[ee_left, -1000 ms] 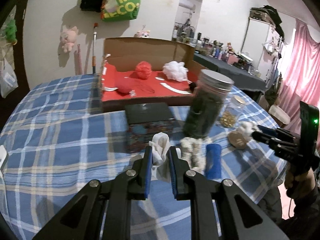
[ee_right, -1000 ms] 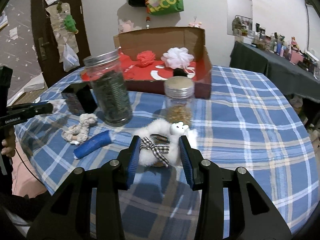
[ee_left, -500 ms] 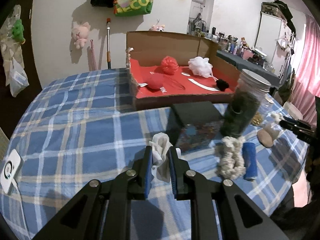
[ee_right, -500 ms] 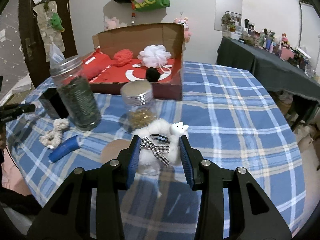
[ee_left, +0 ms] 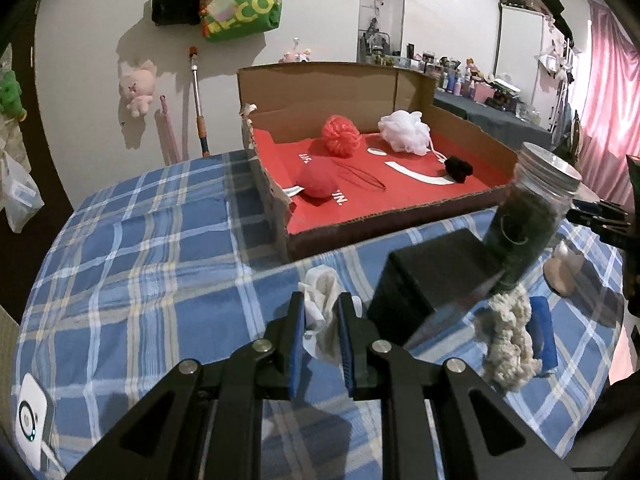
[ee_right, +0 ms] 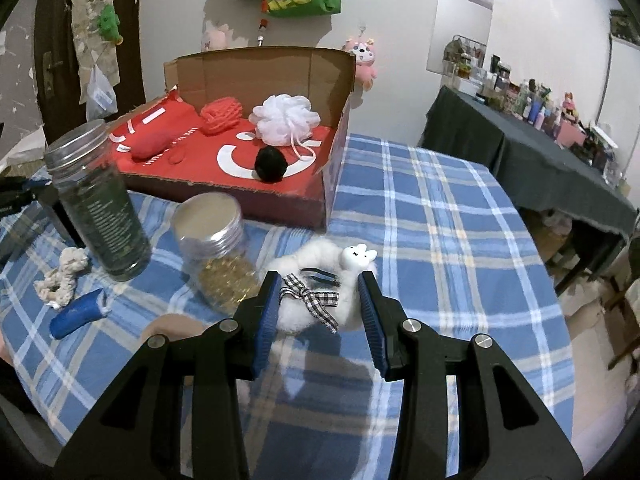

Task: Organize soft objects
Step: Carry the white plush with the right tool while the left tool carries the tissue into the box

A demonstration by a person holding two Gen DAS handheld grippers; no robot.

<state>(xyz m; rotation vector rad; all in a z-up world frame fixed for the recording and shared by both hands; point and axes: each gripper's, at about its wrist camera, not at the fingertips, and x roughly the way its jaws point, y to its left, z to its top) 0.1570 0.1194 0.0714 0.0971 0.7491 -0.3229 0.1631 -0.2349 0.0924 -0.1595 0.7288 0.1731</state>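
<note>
Sponges [ee_left: 341, 135] inside cardboard box [ee_left: 320, 92]

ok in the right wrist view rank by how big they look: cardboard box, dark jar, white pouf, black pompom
1. cardboard box
2. dark jar
3. white pouf
4. black pompom

The jar stands nearer the camera than the pouf, so their true order is unsure.

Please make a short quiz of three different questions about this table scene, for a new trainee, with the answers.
1. True or false: the left gripper is shut on a white cloth.
2. What does the right gripper hold? A) blue roll B) fluffy white toy C) black pompom
3. How many soft things lie inside the cardboard box?

Key: 1 true. 2 B, the fluffy white toy. 3 four.
</note>
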